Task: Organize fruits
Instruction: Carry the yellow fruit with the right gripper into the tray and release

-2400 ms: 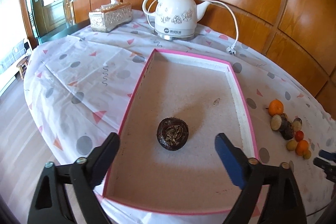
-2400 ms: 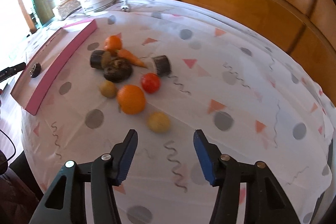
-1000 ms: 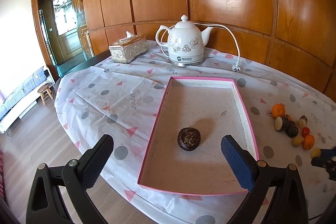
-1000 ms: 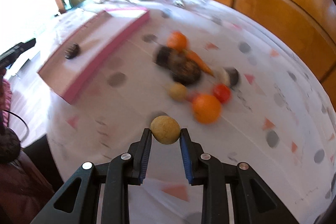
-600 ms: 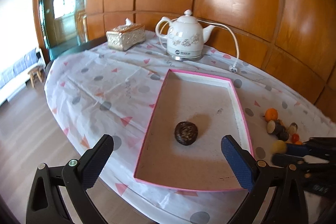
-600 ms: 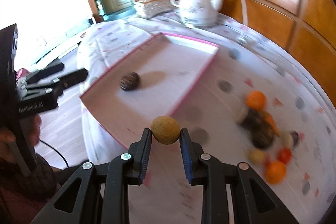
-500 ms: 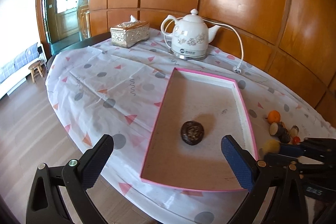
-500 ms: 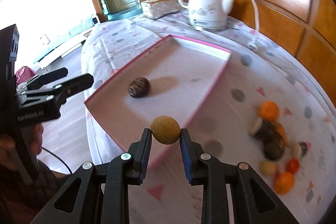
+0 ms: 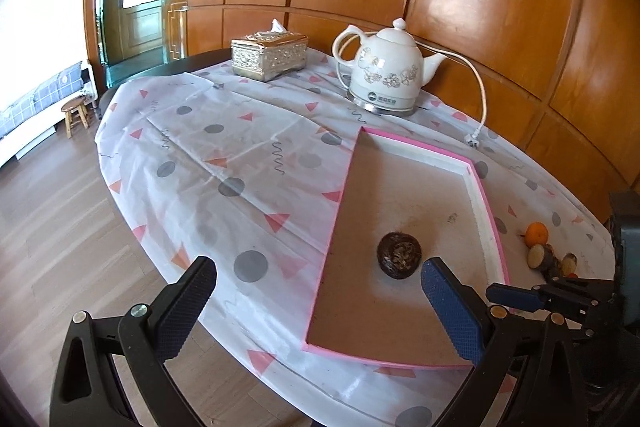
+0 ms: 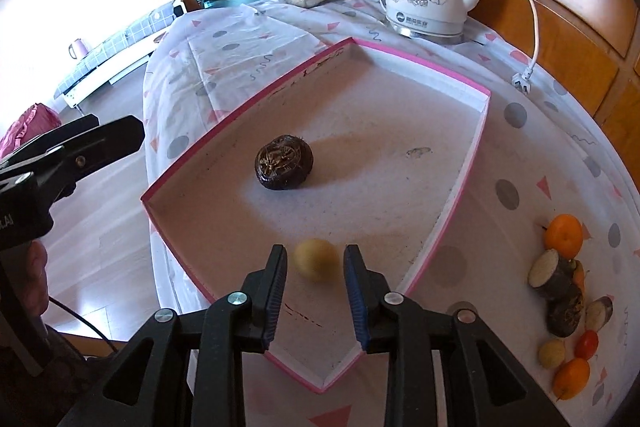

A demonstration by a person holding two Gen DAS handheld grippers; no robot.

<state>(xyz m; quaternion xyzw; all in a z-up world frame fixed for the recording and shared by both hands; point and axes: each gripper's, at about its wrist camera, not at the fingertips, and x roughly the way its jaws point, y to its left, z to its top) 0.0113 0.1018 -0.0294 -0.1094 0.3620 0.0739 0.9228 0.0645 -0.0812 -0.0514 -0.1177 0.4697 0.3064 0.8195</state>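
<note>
Right claw (image 10: 315, 273) just eased open, pads either side of yellow fruit (image 10: 316, 259) with small gaps, fruit lying in pink tray (image 10: 460, 195) near dark fruit (image 10: 284, 167). Left claw (image 9: 316, 301) wide open, empty, over worktop (image 9: 224, 163).

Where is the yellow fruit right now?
Right wrist view: the yellow fruit lies in the pink tray near its closest corner, between the right gripper's open jaws, nearer than the dark fruit.

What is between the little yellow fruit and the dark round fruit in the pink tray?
Nothing. In the right wrist view only bare tray floor lies between the yellow fruit and the dark fruit.
</note>
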